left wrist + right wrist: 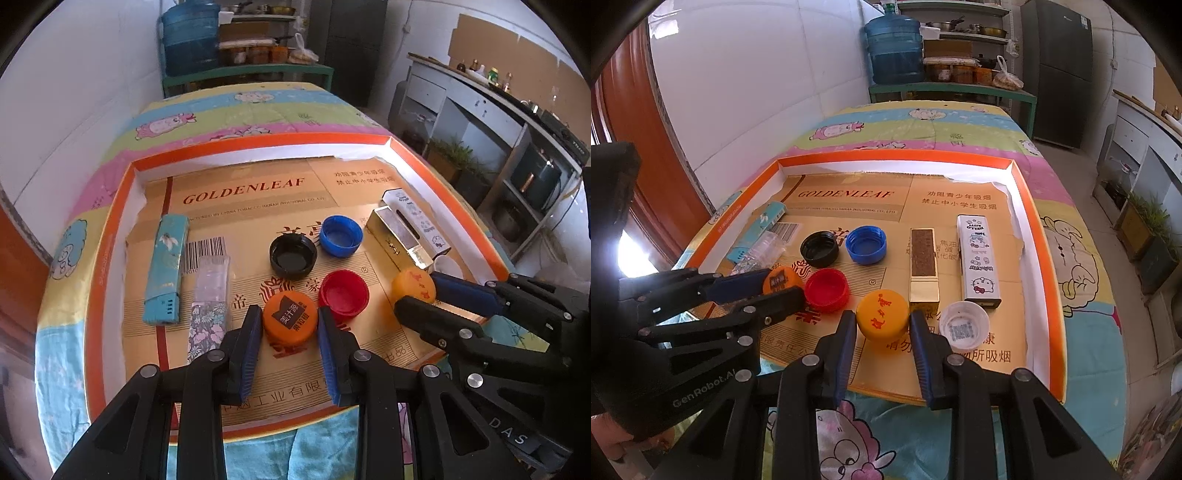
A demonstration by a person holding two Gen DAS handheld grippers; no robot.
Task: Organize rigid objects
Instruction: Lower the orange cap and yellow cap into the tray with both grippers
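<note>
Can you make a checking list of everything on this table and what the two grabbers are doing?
Surface: orange-edged cardboard tray on a cartoon blanket.
Job's things: six bottle caps; black cap, blue cap, red cap and white cap lie open side up. Four lighters: teal lighter, flowered lighter, gold lighter, cartoon cat lighter.
Clutter: nothing seen.
Grippers: left gripper shut on the orange cap; right gripper shut on the yellow cap.
Cables: nothing seen.
Surroundings: water jug, shelves, fridge.
</note>
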